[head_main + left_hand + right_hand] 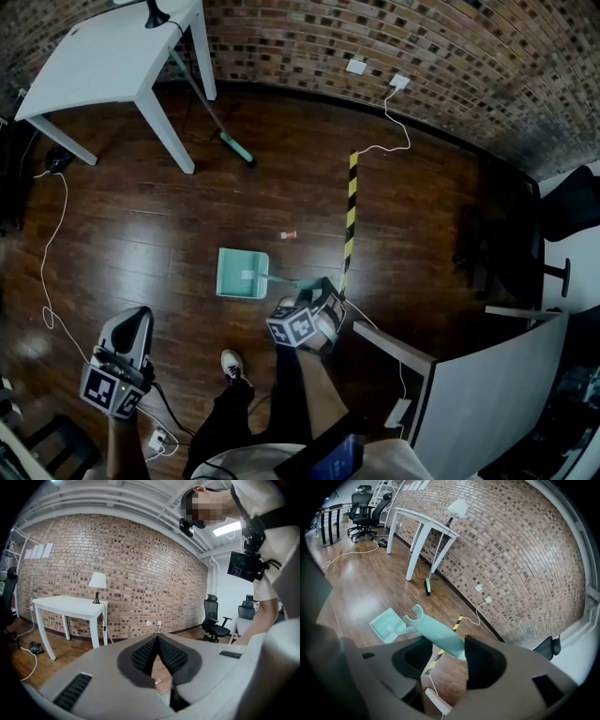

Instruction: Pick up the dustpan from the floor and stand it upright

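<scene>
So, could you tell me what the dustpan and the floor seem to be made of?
The dustpan looks like moulded plastic: uniform mint-green colour, smooth matt surface. The floor seems dark wood or wood-look laminate: plank seams, glossy reflections; which one, I cannot tell.

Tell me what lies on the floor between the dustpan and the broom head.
Nothing: in the head view the boards between dustpan and broom head are bare. A small reddish scrap lies aside, toward the striped tape.
</scene>
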The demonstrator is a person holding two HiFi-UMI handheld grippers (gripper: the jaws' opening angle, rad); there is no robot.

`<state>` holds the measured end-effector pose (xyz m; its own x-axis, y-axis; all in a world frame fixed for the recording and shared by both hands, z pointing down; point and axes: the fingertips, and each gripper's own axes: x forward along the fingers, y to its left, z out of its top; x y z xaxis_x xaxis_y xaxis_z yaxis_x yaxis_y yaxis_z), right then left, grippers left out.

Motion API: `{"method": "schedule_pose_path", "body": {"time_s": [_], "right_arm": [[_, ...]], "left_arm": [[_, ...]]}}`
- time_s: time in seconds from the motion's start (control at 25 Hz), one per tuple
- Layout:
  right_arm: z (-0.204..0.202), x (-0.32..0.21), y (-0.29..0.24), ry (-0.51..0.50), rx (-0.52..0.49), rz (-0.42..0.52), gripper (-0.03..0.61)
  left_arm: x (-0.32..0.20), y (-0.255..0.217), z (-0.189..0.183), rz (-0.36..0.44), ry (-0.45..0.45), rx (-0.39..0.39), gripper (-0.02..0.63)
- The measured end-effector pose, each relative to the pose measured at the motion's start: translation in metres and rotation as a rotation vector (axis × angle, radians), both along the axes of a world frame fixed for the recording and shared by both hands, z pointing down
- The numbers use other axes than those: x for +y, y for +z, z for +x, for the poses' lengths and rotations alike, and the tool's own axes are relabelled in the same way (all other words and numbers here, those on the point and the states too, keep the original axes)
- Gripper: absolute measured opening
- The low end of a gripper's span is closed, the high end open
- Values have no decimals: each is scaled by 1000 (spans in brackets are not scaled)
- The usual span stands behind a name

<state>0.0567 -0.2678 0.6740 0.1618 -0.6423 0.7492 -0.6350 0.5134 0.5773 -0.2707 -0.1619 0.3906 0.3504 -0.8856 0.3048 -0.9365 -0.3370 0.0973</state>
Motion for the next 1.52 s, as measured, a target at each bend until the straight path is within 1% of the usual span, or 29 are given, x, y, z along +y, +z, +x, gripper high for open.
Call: {"method": "schedule_pose_path", "body": {"time_s": [0.2,0.4,0.48,0.56,0.76,1.0,1.08,1.16,1.28,1.44,1.52], "right_arm": [[-23,13,-6,-17,29,-13,218],[-50,19,-16,-135,88,-14,229],[-56,19,-20,-154,87,-13,229],[-59,20,-24,-167,90,-19,229],[-64,26,-30,-263,163,-24,229],[-53,30,-46,-265,181,-12,224],[-48,29,-54,-254,172,7,202],[-45,28,-60,-244,170,26,154],[-41,30,-65,-236,165,35,125],[-35,33,-71,-231,159,44,25],[-35,35,-78,-222,144,51,15]], "left_arm": [[13,-10,-9,18,-14,5,2],[24,-22,-17,43,-32,20,2],[28,-26,-18,53,-34,22,2],[31,-29,-21,58,-34,20,2],[38,-30,-30,54,-43,18,2],[38,-35,-31,64,-42,22,2],[36,-37,-30,69,-40,24,2],[34,-37,-30,72,-38,26,2],[34,-37,-31,78,-40,32,2],[37,-37,-27,81,-41,28,2],[40,-38,-26,82,-40,31,2]]}}
